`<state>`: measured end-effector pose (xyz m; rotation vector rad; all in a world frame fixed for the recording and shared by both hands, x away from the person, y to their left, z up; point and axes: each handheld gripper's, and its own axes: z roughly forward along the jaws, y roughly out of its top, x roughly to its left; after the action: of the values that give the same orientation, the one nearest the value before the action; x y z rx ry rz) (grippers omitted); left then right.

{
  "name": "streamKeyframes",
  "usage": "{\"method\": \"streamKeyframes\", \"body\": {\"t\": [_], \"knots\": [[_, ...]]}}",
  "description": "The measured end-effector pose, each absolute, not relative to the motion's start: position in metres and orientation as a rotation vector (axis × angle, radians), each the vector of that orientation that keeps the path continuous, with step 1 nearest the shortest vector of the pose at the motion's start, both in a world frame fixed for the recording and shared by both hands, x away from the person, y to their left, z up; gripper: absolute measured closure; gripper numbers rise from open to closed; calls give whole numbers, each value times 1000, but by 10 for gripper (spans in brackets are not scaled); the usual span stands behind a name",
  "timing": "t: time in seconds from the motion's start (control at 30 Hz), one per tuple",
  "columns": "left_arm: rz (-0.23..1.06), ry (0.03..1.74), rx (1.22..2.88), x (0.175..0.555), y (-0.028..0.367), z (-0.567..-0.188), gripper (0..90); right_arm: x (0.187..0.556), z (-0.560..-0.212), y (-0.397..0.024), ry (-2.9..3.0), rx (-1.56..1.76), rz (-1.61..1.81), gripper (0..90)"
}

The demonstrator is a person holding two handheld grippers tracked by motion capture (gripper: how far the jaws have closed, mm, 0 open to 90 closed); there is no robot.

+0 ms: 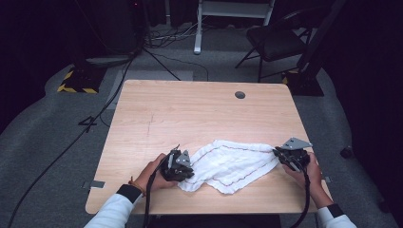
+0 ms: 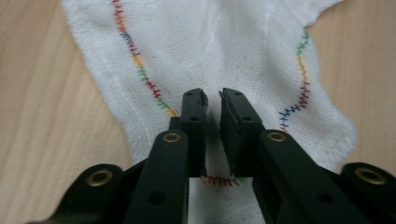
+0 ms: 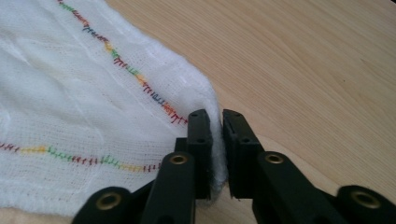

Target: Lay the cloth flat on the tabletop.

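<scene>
White cloth (image 1: 233, 164) with coloured stitching, lying crumpled on the near half of the wooden table (image 1: 190, 109), stretched from left to right between the two hands. Left gripper (image 1: 183, 168) at the cloth's near left end, jaws nearly closed, a fold of fabric pinched between them (image 2: 212, 121). Right gripper (image 1: 280, 153) at the cloth's far right corner, jaws likewise narrowed to a slim gap, clamped on the cloth's edge (image 3: 215, 140). Both grippers low, close to the table. Beyond the table, a dark chair (image 1: 275, 42) on grey floor.
</scene>
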<state>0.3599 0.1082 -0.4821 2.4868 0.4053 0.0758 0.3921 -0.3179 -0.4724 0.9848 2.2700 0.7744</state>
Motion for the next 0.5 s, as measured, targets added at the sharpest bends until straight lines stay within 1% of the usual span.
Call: {"method": "streamKeyframes", "body": {"t": [0.03, 0.07, 0.1, 0.13, 0.17, 0.2, 0.23, 0.27, 0.3, 0.4, 0.43, 0.5], "knots": [[76, 405, 2487, 360, 108, -482, 749, 392, -472, -318, 2270, 985, 774, 772], [94, 388, 2490, 356, 105, -482, 749, 392, -473, -318, 2263, 989, 771, 705], [140, 399, 2497, 353, 103, -481, 687, 393, -473, -318, 2253, 996, 767, 621], [177, 424, 2496, 351, 100, -480, 472, 392, -471, -318, 2233, 1012, 778, 524], [211, 450, 2475, 353, 99, -476, 414, 391, -469, -318, 2223, 1008, 793, 501], [211, 450, 2475, 353, 99, -476, 376, 391, -469, -318, 2223, 1008, 793, 501], [217, 465, 2428, 358, 100, -472, 376, 389, -467, -317, 2214, 999, 806, 480], [230, 483, 2399, 362, 101, -469, 320, 383, -459, -313, 2194, 969, 866, 466], [235, 497, 2379, 366, 100, -467, 303, 381, -456, -311, 2195, 957, 887, 461], [274, 517, 2343, 383, 96, -458, 290, 373, -450, -300, 2213, 906, 946, 464], [292, 518, 2332, 392, 92, -454, 291, 367, -451, -286, 2270, 839, 968, 483], [303, 527, 2307, 408, 84, -451, 296, 365, -452, -281, 2301, 807, 977, 500]]}}
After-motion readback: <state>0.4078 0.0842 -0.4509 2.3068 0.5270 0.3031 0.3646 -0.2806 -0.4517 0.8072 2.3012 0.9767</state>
